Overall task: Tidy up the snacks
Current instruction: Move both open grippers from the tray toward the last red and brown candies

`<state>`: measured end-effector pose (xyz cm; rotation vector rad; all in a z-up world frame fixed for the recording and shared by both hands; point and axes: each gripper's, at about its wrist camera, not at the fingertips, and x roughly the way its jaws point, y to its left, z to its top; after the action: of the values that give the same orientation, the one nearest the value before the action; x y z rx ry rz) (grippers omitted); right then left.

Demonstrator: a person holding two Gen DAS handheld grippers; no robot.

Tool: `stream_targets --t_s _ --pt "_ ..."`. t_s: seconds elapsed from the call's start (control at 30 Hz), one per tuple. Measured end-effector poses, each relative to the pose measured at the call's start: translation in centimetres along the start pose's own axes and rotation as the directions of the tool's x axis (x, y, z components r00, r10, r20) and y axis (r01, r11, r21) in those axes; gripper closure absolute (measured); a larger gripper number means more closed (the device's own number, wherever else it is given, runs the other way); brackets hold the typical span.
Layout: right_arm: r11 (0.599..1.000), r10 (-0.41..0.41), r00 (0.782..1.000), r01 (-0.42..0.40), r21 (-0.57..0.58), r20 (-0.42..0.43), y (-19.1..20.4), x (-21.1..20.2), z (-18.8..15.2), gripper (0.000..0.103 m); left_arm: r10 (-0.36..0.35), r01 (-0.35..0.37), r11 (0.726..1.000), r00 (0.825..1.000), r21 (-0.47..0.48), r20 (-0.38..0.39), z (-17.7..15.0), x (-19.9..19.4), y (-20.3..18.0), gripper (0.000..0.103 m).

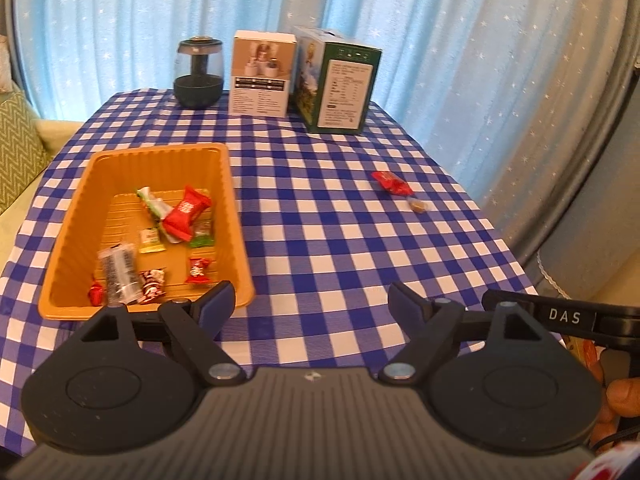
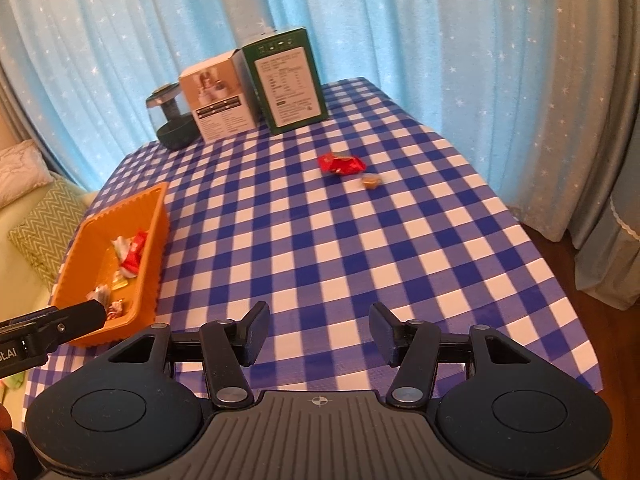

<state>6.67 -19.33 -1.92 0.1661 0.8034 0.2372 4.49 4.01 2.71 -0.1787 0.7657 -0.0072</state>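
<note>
My left gripper (image 1: 310, 304): spread wide, holding nothing, hovering over the near edge of the surface (image 1: 320, 216), which wears a blue-and-white checked cloth.

My right gripper (image 2: 319, 332): likewise spread and holding nothing, above the same cloth.

Orange plastic tray (image 1: 76, 224): left side of the surface, just beyond my left gripper. Contents: a large red wrapped snack (image 1: 186, 214) lying on other wrappers, a green-and-white one, a small yellow-green one, a silver-black packet (image 1: 118, 272), and several small red candies.

Loose items: one red wrapped candy (image 2: 341, 163) and, just beside it, a small brown candy (image 2: 371, 180), on the right part of the surface, well apart from the tray.

Far edge: dark glass-domed jar (image 1: 198, 72), white box (image 1: 262, 74), green box (image 1: 344, 88).
</note>
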Motion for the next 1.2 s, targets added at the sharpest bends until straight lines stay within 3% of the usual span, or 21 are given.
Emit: stream_targets --t_s 0.3,0.57,0.87,1.2 --pt "0.999 -0.034 0.999 0.034 -0.007 0.023 -1.8 -0.6 0.8 0.048 -0.054 0.054 0.997 0.999 0.048 -0.003 0.9 0.9 -2.1 0.021" --pt "0.997 -0.015 0.998 0.020 -0.079 0.068 -3.2 0.4 4.3 0.048 -0.080 0.080 0.993 0.997 0.085 0.001 2.6 2.6 -3.7 0.021" --pt "0.959 0.045 0.997 -0.027 -0.282 0.058 -5.7 7.0 9.1 0.048 -0.085 0.087 0.992 0.996 0.092 -0.017 5.4 9.0 -5.0 0.021" --pt "0.887 0.095 0.995 -0.091 -0.452 -0.014 -8.0 17.3 10.2 0.048 -0.088 0.094 0.985 0.995 0.143 -0.054 8.0 17.0 -5.3 0.021"
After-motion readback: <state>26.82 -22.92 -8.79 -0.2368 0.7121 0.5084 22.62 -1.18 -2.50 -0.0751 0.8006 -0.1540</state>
